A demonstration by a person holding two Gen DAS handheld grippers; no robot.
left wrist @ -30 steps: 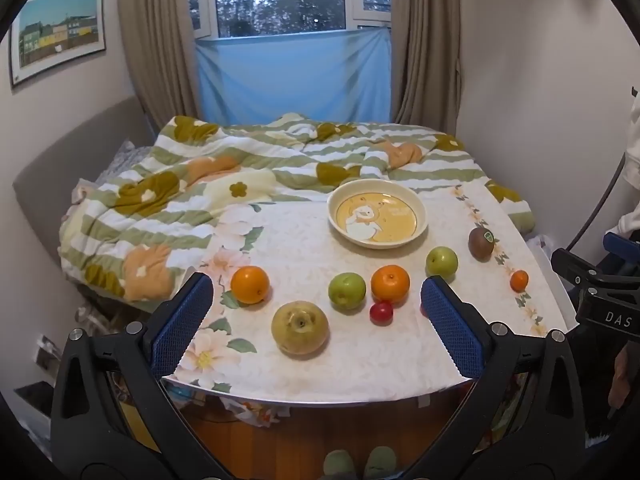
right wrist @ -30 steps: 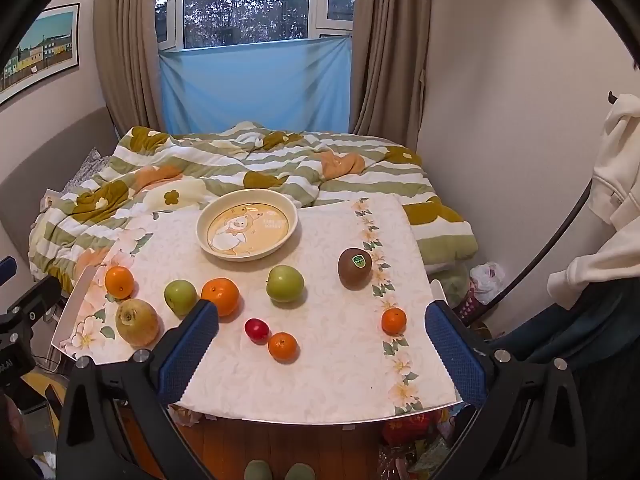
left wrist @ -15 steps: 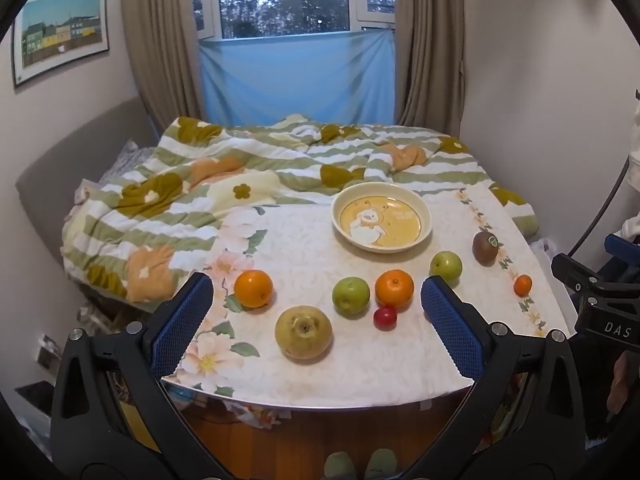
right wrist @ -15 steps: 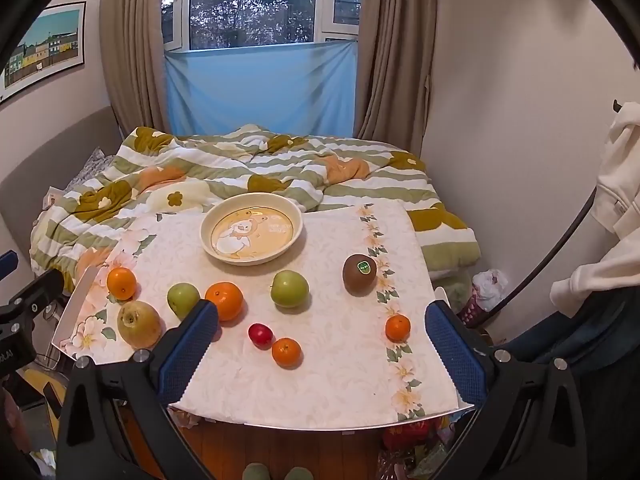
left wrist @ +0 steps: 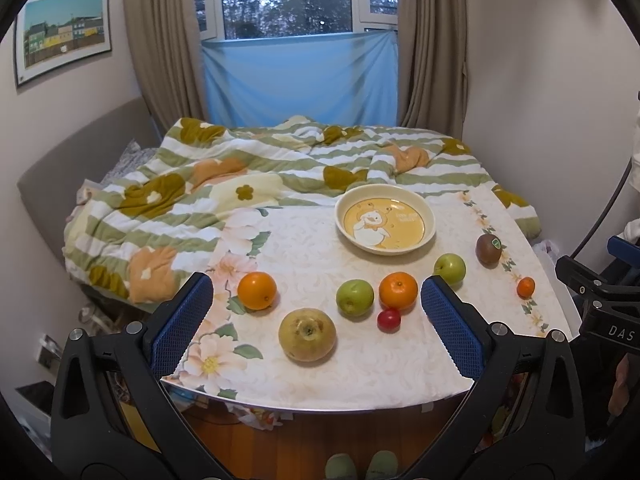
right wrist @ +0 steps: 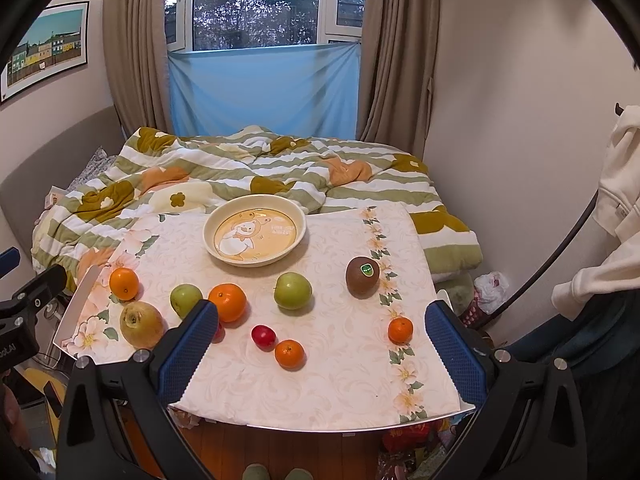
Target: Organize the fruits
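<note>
A cream bowl (left wrist: 385, 224) (right wrist: 254, 235) with a yellow cartoon inside stands empty at the table's far side. In front of it lie a yellow pear (left wrist: 307, 334) (right wrist: 141, 324), oranges (left wrist: 257, 290) (left wrist: 398, 290) (right wrist: 227, 302), green apples (left wrist: 355, 297) (right wrist: 293, 290), a red fruit (left wrist: 389, 319) (right wrist: 263, 336), a kiwi (right wrist: 362, 277) and small tangerines (right wrist: 289, 353) (right wrist: 400, 329). My left gripper (left wrist: 316, 312) is open and empty above the near edge. My right gripper (right wrist: 322, 338) is open and empty too.
The table (right wrist: 320, 380) has a floral cloth and stands against a bed with a striped quilt (left wrist: 240, 168). A wall is at the right, with white clothes (right wrist: 616, 184) hanging. Wooden floor lies below the near edge.
Both grippers have drifted slightly; the table and fruit sit a little lower and closer in both views. No fruit has moved.
</note>
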